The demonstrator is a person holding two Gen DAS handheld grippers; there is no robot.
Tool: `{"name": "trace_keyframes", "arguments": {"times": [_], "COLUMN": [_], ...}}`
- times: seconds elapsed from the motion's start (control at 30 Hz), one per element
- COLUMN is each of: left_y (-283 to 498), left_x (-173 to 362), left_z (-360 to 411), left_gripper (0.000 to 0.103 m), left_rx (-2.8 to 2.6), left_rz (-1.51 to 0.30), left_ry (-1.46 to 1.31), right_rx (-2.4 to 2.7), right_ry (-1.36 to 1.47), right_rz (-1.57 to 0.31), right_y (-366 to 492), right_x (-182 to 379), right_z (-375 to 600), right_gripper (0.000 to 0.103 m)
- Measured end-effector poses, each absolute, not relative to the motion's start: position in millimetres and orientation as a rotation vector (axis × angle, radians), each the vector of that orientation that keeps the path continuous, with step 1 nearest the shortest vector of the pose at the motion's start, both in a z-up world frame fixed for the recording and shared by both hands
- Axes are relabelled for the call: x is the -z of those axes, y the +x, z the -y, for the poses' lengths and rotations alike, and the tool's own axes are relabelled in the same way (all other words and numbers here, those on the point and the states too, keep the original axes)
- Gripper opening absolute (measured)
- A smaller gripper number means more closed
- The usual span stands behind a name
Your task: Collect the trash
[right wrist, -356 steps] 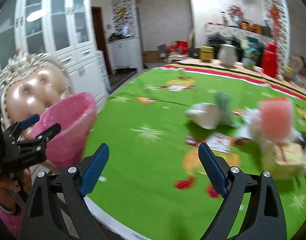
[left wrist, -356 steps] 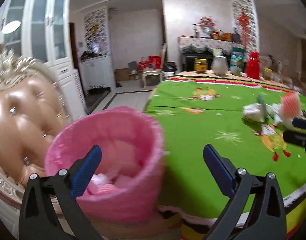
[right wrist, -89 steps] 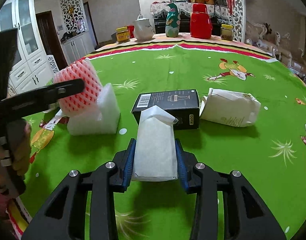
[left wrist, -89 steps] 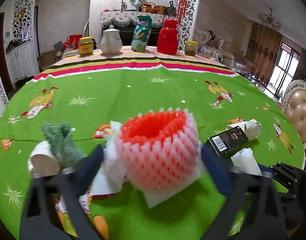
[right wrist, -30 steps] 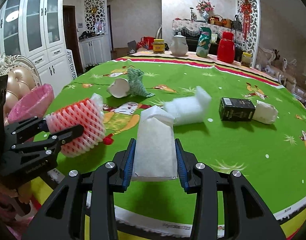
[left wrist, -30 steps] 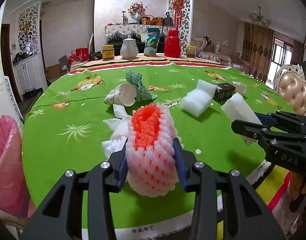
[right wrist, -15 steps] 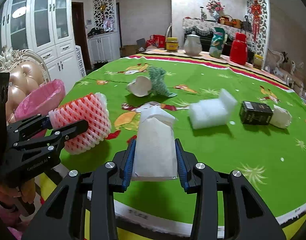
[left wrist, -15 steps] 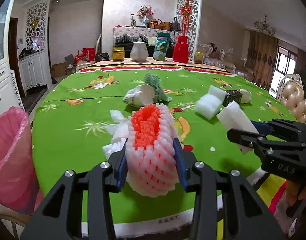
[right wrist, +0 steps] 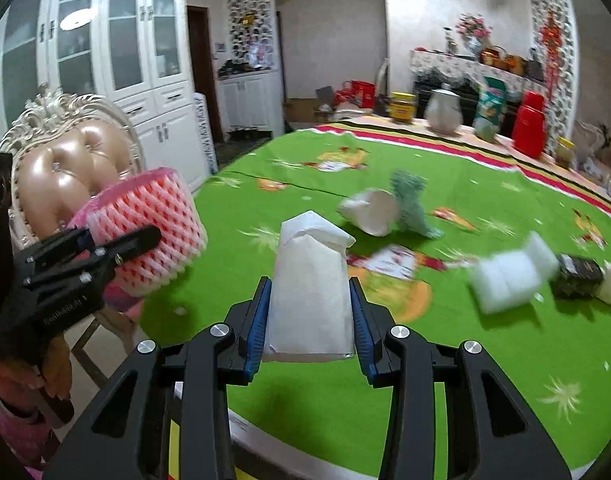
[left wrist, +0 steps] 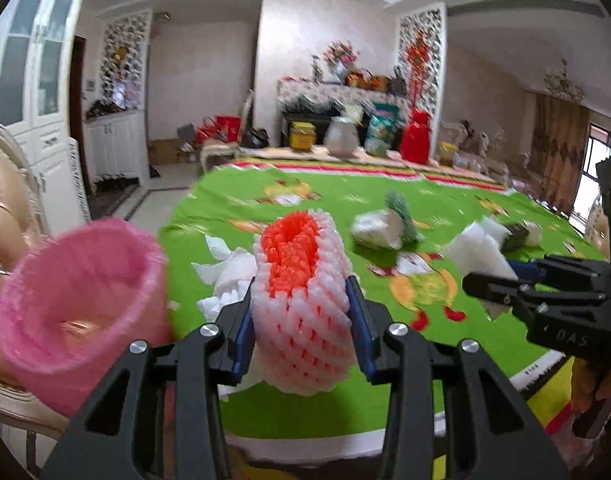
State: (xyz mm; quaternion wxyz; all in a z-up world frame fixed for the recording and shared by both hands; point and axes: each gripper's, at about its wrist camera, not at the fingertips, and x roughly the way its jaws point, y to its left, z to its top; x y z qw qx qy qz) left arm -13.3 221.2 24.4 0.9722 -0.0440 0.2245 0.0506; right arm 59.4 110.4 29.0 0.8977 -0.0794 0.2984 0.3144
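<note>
Left gripper (left wrist: 301,312) clamped on a red-and-white foam fruit net (left wrist: 301,300), held just right of the pink-lined trash bin (left wrist: 81,300) at the near left edge of the green-clothed table (right wrist: 485,380). Right gripper (right wrist: 310,320) pinched on a folded white paper bag (right wrist: 310,292), above the table's near edge. Crumpled white tissue (left wrist: 229,272), paper cup (right wrist: 371,210), white foam block (right wrist: 509,276) and black box (right wrist: 577,276) lie farther right on the table.

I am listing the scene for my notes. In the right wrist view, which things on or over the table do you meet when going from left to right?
Foam net in the left gripper → white paper bag in the right gripper → paper cup → green scrap → white foam block → black box.
</note>
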Motion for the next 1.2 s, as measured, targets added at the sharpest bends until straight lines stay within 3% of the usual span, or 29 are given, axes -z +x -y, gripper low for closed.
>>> {"name": "trace_keyframes", "arguments": {"times": [0.53,0.7,0.9,1.03,1.2], "left_y": [-73,-64,-23,7,18], "left_x": [-48,-65,-68,-45,-19], "left_z": [-347,-320,-237,-191,-166], "left_gripper": [0.040,0.040,0.041,0.064,0.063], "left_rx": [-0.309,-0.234,-0.002,0.083,0.127], "left_rz": [-0.364,-0.306,-0.266,-0.295,-0.382], "left_ry": [-0.127,-0.071,-0.063,-0.070,-0.089], "right_rx": [-0.865,-0.824,-0.601,-0.482,-0.422], "right_ry": [-0.253,-0.202,-0.115,-0.053,-0.014], "right_rz": [-0.592,-0.568,-0.542,-0.529,-0.539], "right_y": [42,43,57,56,53], "right_x": [-33,-42,-60,-69,-61], "right_z": [-231,-204,-107,-41,4], "right_gripper": [0.038,0.038,0.039,0.039,0.039]}}
